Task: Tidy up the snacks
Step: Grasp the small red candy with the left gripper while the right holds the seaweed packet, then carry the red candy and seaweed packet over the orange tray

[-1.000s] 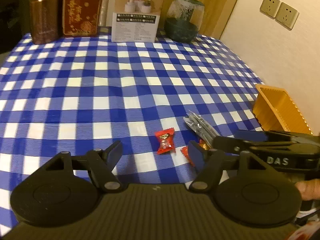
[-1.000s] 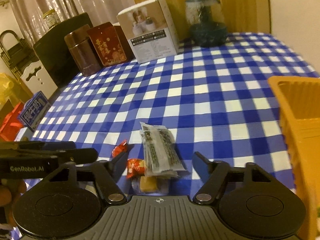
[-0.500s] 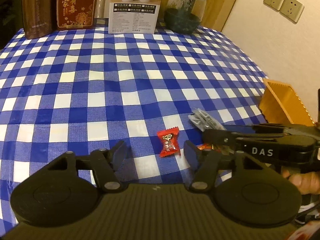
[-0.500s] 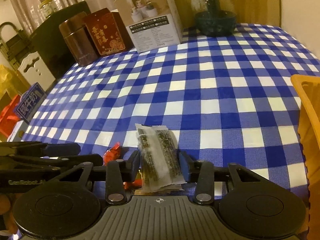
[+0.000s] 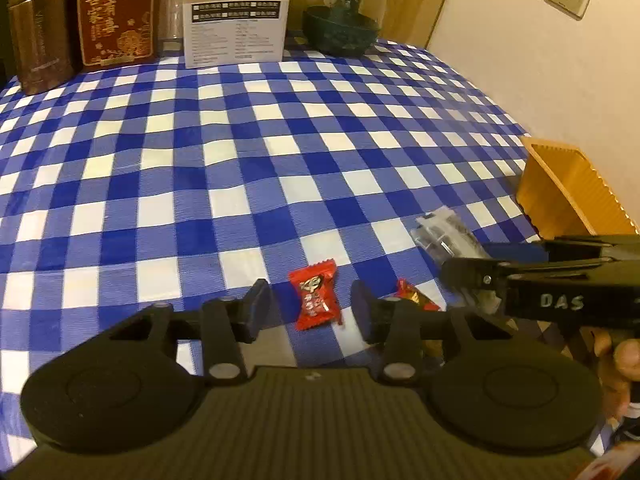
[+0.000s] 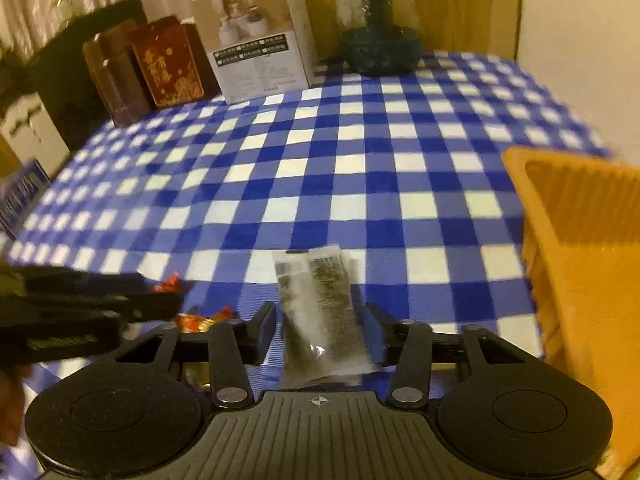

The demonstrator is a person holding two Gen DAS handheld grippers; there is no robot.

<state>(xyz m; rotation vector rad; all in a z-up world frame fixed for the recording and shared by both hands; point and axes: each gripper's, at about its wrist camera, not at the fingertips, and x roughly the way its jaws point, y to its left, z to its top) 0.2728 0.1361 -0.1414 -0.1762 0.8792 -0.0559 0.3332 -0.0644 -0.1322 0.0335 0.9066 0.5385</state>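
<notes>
Blue-and-white checked tablecloth [image 5: 248,152] covering table. Orange ribbed plastic basket [image 6: 580,248] sitting at right edge. Left gripper [image 5: 306,310] hovering low, jaws just been closing, now straddling red wrapped candy [image 5: 316,300] lying on cloth, pads not yet touching it. Right gripper [image 6: 320,330] just been opening slightly, fingers bracketing clear plastic packet of dark snack [image 6: 322,312]; whether pads are gripping it, cannot tell. Second red-orange candy [image 5: 416,300] lying just right of left gripper's right finger.

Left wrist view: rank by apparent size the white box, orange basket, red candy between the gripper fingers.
1. white box
2. orange basket, cut off by the frame, and nearer the camera, so the top two are unsure
3. red candy, clearly smallest
</notes>
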